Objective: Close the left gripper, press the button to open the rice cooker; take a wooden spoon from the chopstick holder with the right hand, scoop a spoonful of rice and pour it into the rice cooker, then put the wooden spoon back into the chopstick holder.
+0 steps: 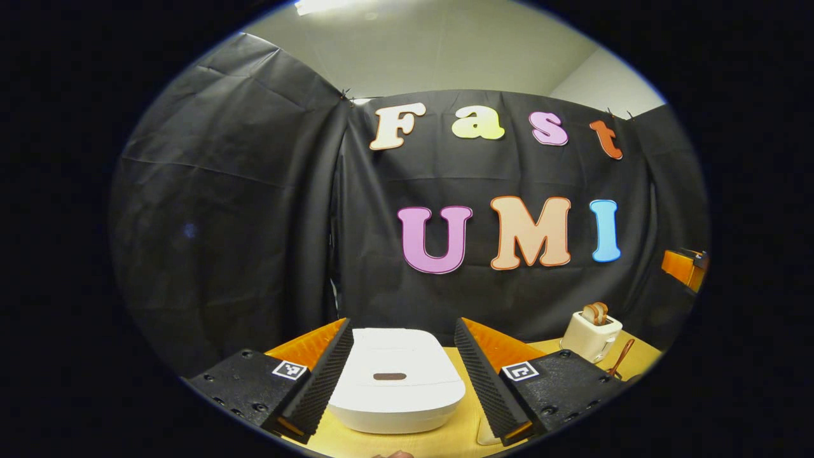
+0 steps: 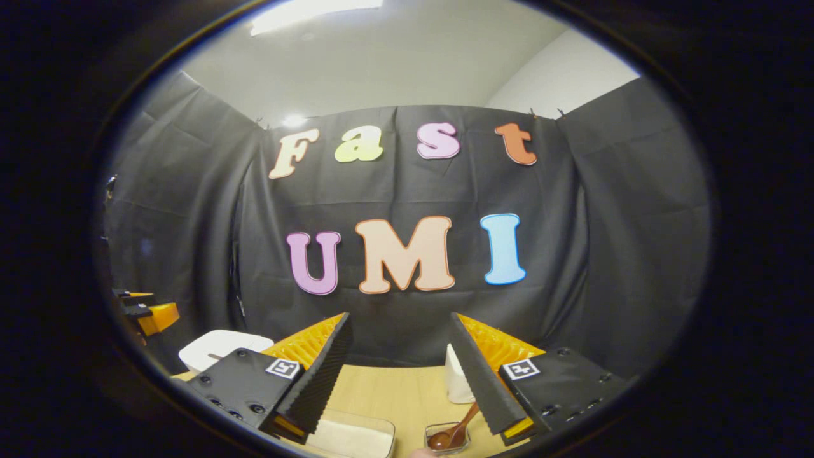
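Left gripper (image 1: 402, 381) fingers spread wide, nothing held; white rice cooker (image 1: 395, 381) sits right between them on the wooden table (image 1: 467, 420), lid down, dark button (image 1: 389, 376) facing the camera. Toaster (image 1: 591, 335) far right, wooden spoon (image 1: 620, 358) handle just beside it. Right gripper (image 2: 397, 381) also wide, empty. Spoon's bowl (image 2: 445, 439) rests in a small clear holder (image 2: 448, 440) just inside the right finger (image 2: 483, 381). Rice tray (image 2: 350, 436) low by the left finger; cooker off to the left, other gripper (image 2: 149, 315) beyond it.
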The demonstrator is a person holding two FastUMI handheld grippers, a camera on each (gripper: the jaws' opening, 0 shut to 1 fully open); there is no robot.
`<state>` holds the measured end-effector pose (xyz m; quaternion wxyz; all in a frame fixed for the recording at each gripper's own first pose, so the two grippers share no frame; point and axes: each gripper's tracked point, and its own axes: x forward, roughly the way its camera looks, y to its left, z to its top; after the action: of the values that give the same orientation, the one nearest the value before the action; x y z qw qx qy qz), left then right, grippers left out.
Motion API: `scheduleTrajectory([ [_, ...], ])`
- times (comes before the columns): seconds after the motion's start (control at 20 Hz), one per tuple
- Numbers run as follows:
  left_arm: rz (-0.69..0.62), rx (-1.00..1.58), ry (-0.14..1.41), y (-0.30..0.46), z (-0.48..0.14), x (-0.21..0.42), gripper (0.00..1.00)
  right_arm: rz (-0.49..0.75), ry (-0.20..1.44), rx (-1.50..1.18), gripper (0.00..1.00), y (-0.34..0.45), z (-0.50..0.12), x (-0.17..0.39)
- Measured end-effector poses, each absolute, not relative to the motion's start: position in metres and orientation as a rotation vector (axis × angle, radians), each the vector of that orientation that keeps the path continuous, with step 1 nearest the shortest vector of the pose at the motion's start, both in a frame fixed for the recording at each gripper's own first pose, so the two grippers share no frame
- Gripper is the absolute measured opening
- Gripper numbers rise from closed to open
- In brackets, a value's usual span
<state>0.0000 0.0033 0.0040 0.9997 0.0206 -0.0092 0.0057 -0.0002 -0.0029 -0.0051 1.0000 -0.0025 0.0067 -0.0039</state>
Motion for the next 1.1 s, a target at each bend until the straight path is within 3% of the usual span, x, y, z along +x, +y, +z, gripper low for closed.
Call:
scheduleTrajectory([
  [0.5,0.006,0.067,0.002,0.002,-0.002,0.008,0.92,-0.010,0.016,-0.001,1.00,-0.008,-0.006,0.000],
  [0.75,0.007,0.076,-0.004,0.003,-0.001,0.014,0.52,-0.004,0.015,-0.001,1.00,-0.009,-0.006,0.000],
  [1.1,-0.042,0.051,0.004,0.000,-0.006,0.021,0.20,0.006,0.004,-0.007,0.99,-0.006,-0.003,-0.001],
])
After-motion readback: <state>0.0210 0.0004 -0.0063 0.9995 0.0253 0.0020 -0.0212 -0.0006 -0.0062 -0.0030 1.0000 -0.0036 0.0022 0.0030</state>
